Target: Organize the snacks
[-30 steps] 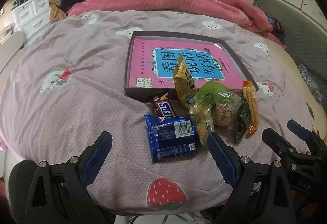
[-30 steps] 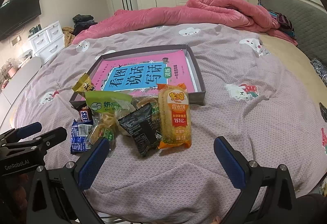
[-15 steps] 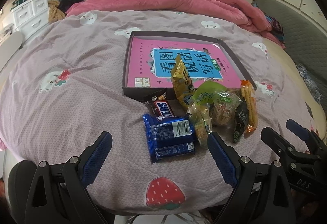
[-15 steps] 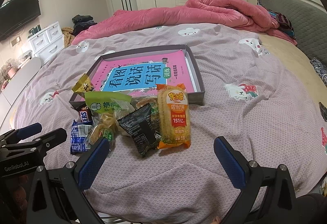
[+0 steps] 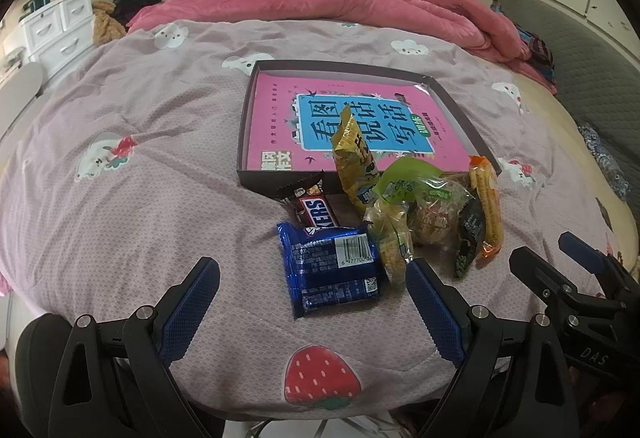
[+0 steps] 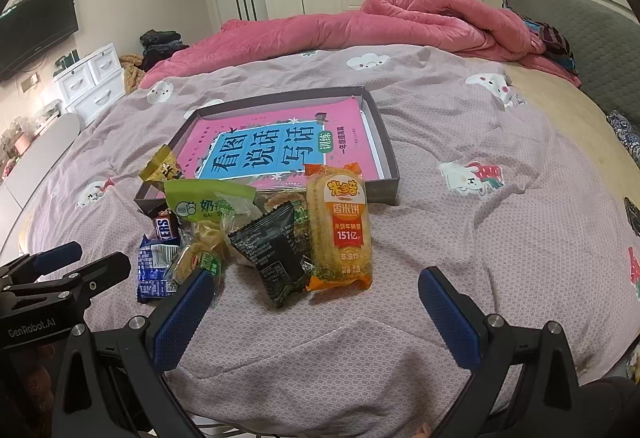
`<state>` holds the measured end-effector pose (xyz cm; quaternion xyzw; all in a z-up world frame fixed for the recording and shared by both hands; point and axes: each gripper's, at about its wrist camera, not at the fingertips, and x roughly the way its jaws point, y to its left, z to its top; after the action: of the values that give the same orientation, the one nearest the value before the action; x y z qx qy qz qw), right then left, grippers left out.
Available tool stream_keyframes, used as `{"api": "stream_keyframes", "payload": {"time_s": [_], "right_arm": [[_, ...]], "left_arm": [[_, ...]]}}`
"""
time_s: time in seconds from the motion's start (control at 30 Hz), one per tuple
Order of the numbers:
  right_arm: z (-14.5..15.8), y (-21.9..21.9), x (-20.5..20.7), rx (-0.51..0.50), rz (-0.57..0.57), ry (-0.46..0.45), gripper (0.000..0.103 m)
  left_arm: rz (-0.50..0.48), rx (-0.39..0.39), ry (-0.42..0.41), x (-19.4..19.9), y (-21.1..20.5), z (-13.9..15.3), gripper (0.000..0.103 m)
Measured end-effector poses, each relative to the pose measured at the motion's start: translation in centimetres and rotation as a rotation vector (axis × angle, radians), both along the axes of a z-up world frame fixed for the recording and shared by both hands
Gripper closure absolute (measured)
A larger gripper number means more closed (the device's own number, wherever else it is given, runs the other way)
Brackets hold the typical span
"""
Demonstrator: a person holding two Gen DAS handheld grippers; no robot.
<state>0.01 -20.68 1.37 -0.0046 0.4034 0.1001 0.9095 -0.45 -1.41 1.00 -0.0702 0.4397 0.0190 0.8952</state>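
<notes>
A pile of snacks lies on the bed in front of a shallow dark box (image 5: 242,142) (image 6: 390,174) holding a pink book (image 5: 276,106) (image 6: 256,146). The pile has a blue cookie pack (image 5: 332,270) (image 6: 154,270), a Snickers bar (image 5: 316,210) (image 6: 166,228), a yellow pouch (image 5: 354,162) (image 6: 160,168), a green-topped bag (image 5: 404,186) (image 6: 208,204), a black packet (image 5: 468,234) (image 6: 276,250) and an orange rice-cracker pack (image 5: 486,206) (image 6: 340,226). My left gripper (image 5: 312,306) is open and empty just before the blue pack. My right gripper (image 6: 316,310) is open and empty before the orange pack.
The bed has a mauve printed cover (image 5: 120,218) (image 6: 480,238). A pink duvet (image 5: 320,10) (image 6: 400,22) is heaped at the far side. White drawers (image 5: 56,30) (image 6: 92,82) stand at the left. A grey headboard (image 5: 592,70) (image 6: 580,38) runs along the right.
Both grippers stay open and empty. The views have shifted only slightly; the snacks have not moved.
</notes>
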Motion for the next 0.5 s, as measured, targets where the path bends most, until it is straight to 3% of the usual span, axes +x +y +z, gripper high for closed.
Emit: {"api": "stream_keyframes", "payload": {"time_s": [0.5], "right_arm": [[-0.10, -0.12, 0.02, 0.002, -0.003, 0.002, 0.000]], "left_arm": [[0.000, -0.001, -0.001, -0.03, -0.01, -0.03, 0.009]]}}
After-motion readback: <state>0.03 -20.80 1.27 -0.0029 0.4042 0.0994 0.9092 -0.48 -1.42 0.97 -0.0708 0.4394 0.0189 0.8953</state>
